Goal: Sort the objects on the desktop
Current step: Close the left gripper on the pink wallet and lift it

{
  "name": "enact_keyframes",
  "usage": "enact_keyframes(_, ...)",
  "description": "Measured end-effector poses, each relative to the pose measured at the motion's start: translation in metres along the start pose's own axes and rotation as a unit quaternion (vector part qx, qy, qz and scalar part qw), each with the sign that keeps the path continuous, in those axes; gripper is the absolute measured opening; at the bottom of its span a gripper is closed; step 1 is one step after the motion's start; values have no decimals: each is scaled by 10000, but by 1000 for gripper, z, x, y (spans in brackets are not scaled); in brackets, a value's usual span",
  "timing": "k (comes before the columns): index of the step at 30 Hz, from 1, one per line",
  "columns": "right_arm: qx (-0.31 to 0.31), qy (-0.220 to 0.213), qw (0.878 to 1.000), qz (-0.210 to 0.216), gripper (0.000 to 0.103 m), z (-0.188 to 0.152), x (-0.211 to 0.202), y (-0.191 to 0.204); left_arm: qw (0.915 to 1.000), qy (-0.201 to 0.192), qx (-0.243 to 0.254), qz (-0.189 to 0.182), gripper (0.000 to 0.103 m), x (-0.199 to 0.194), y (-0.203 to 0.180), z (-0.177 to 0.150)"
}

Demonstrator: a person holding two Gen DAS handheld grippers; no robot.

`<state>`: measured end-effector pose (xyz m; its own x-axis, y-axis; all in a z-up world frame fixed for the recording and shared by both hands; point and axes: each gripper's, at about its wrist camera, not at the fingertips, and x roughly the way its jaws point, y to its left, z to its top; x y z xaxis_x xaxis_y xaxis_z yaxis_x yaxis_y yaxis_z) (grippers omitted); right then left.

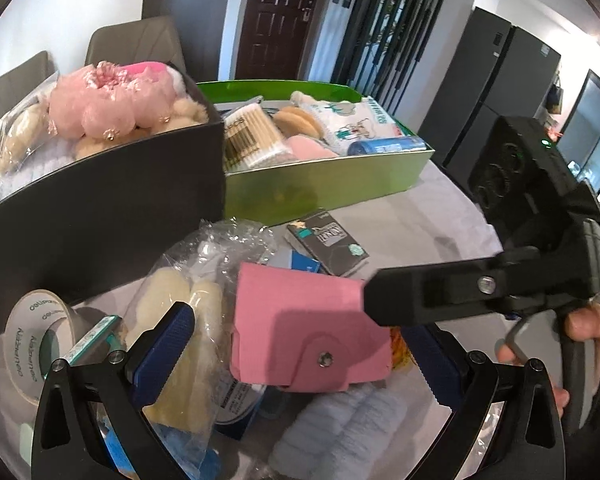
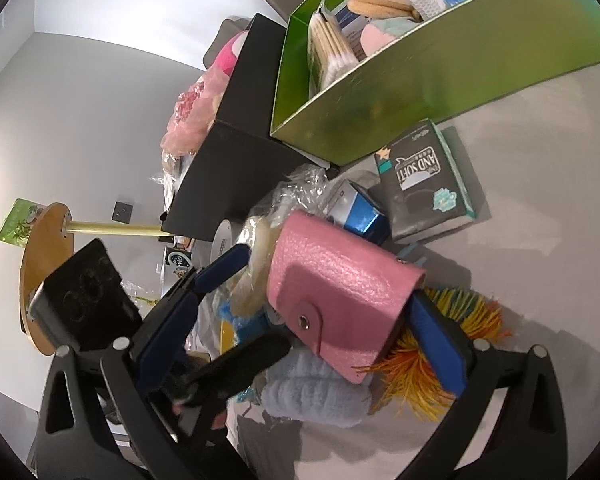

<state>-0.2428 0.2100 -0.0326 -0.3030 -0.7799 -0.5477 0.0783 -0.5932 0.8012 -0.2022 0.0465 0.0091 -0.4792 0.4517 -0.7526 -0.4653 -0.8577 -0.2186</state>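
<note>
A pink snap wallet (image 1: 312, 332) (image 2: 340, 280) lies on top of a pile of small items on the grey table. My left gripper (image 1: 300, 356) is open, with a blue pad on either side of the wallet and a gap at each side. My right gripper (image 2: 304, 340) is open too. The wallet's lower right corner sits against its right pad, while the left pad stands well clear. One black finger (image 1: 412, 294) of the right gripper reaches in from the right over the wallet's edge. The left gripper's fingers (image 2: 224, 266) show at the wallet's left.
Behind the pile are a black box (image 1: 100, 216) of pink plush items and a green box (image 1: 328, 176) of cotton swabs and packs. Around the wallet lie a grey tissue pack (image 1: 332, 248), a tape roll (image 1: 36, 340), a plastic bag of cream puffs (image 1: 188, 320), pale blue fluff (image 2: 316, 392) and an orange stringy ball (image 2: 440, 360).
</note>
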Motion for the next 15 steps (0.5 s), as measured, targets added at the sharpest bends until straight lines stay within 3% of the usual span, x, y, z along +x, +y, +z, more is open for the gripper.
enact_keyframes(6, 13, -6, 10000, 18, 103, 0, 0, -1, 9998, -127, 171, 41, 102, -15, -14, 2)
enact_keyframes(9, 31, -20, 10000, 38, 103, 0, 0, -2, 9992, -217, 262, -193, 102, -23, -22, 7)
enact_keyframes(15, 44, -27, 10000, 53, 103, 1, 1, -4, 9996, 55, 137, -260, 102, 3, -19, 12)
